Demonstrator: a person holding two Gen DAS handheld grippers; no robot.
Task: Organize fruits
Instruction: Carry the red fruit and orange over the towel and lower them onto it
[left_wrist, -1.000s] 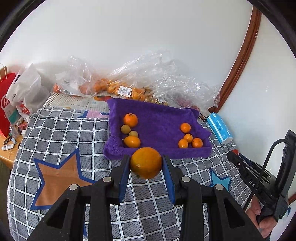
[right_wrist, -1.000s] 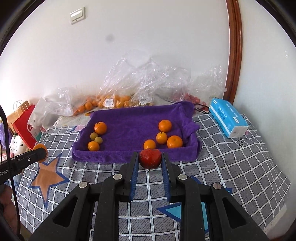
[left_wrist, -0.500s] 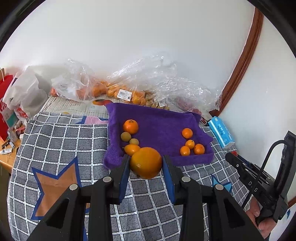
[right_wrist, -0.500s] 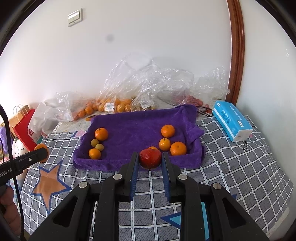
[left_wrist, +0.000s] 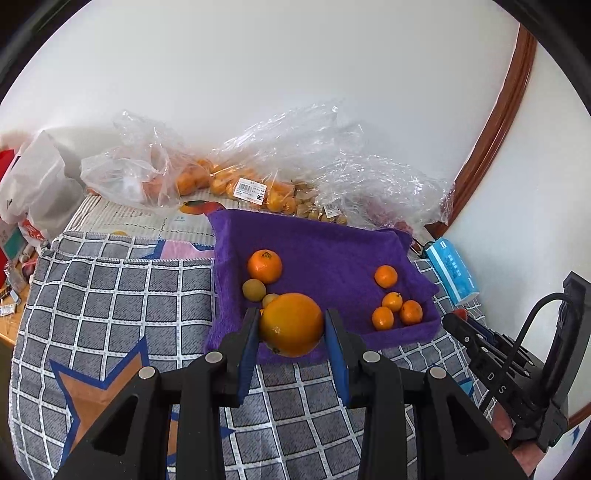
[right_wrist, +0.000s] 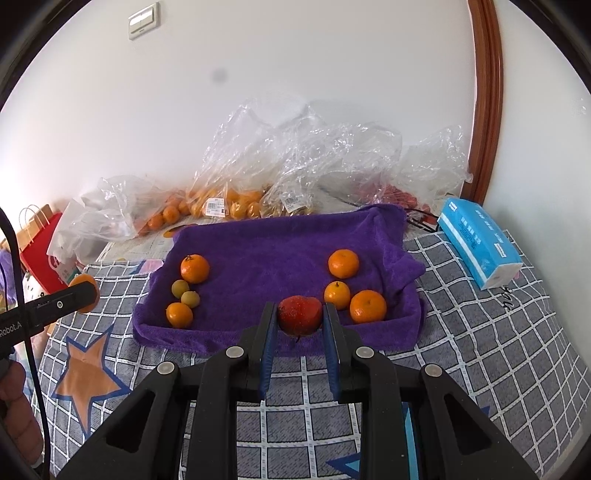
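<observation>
Left gripper (left_wrist: 291, 326) clamped on large orange (left_wrist: 291, 324), right gripper (right_wrist: 300, 320) clamped on red fruit (right_wrist: 300, 319) — both poised over near edge of purple towel (right_wrist: 273, 251). On the towel: four small fruits (two orange, two yellowish) by left edge, tangerines (right_wrist: 354, 291) grouped near right edge. Sorting looks partly done — two carried fruits not yet placed, and clear bags (right_wrist: 229, 192) along far side hold plenty more. Checked cloth (right_wrist: 480, 332) underneath.
</observation>
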